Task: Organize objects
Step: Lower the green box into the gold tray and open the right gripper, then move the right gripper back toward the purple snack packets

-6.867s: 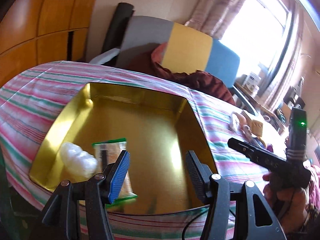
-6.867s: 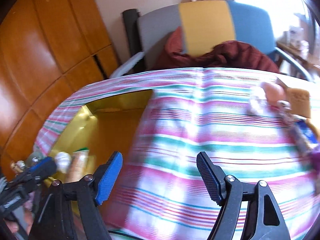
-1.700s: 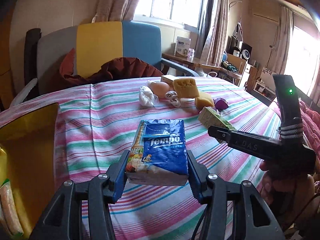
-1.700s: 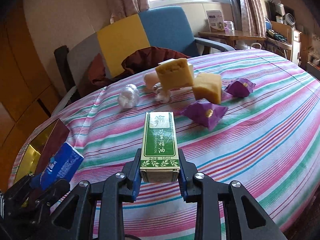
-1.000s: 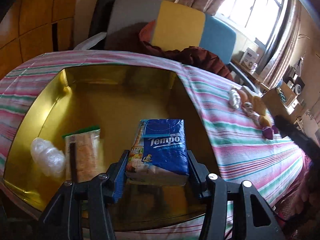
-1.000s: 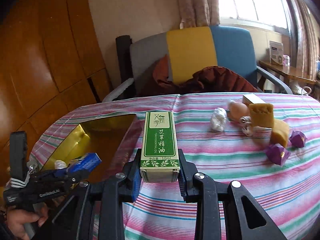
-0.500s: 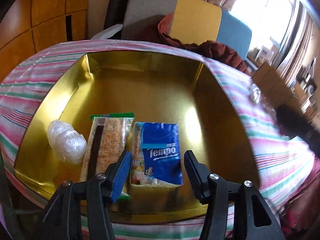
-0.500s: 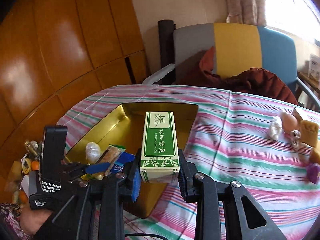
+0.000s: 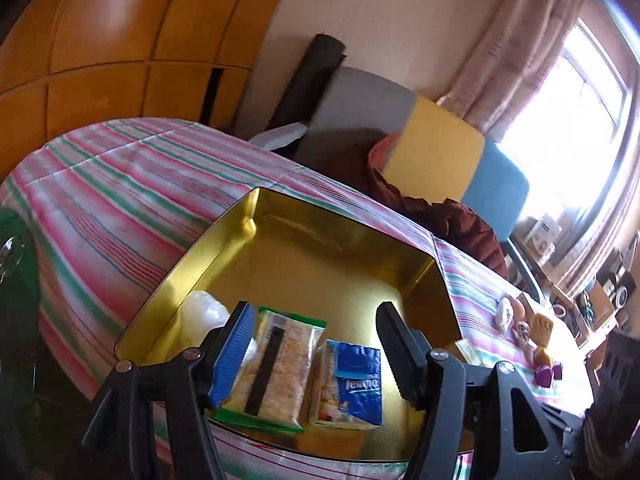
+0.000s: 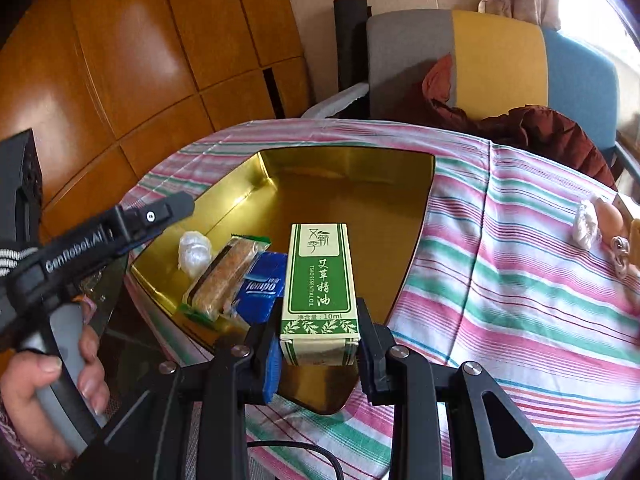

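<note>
Blue-padded left gripper stood above the near edge of the gold tin, its jaws opening w/ nothing pinched between them. The tissue pack lay below, flat on the tin floor, tucked right beside the cracker packet; a clear plastic bundle sat at the packet's far side, partly behind the blue pad. Items lined up side by side along the near wall, probably to leave the rest of the floor free for more.

Right gripper was clamped on the green essential-oil box, pads on its two long sides near the base, label up & pointing away from the camera. Box hung over the tin's near right part, just right of the tissue pack in that view, not yet set down. Held low on the carton so the length stays clear — my guess is it goes in next to the tissues, same orientation.

In the right wrist view a hand gripped the left tool's grey handle, off to the left of the tin.

Striped tablecloth under everything. Still loose on it, well apart from the tin: an egg-like thing, a white wad, yellow blocks & purple wrapped bits — those looked like what's left to sort.
</note>
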### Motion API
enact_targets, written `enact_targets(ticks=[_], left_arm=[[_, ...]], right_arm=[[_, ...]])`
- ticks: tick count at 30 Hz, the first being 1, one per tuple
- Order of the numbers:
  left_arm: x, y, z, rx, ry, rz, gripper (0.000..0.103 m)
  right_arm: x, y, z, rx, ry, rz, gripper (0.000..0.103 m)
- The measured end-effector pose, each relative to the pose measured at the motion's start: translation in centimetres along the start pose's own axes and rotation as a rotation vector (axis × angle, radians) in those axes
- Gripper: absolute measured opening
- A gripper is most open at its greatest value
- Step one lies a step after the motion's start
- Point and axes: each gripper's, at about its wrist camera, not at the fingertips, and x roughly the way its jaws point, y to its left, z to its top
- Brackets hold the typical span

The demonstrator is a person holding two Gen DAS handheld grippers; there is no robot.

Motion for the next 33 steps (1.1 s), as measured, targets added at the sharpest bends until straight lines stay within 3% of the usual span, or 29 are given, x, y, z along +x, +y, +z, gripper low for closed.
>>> enact_targets(ticks=[9, 11, 14, 33], left_arm=[[0.5, -0.3, -0.1, 0.011, 0.021, 0.004, 0.064], [0.6, -0.5, -0.2, 0.02, 0.024, 0.004, 0.064], [0.6, -0.6, -0.4, 0.021, 0.03, 0.001, 0.064], [1.2, -3.6, -2.1, 0.132, 0.092, -0.056, 0.064]], right_arm=[[1.0, 0.5, -0.6, -0.019, 0.045, 0.013, 0.033], [1.0, 0.6, -0.8, -0.017, 0.048, 0.024, 0.039], [0.6, 0.6, -1.0, -0.016, 0.032, 0.037, 0.048], [-1.3, -2.5, -0.7, 0.126, -0.058, 0.004, 0.057]])
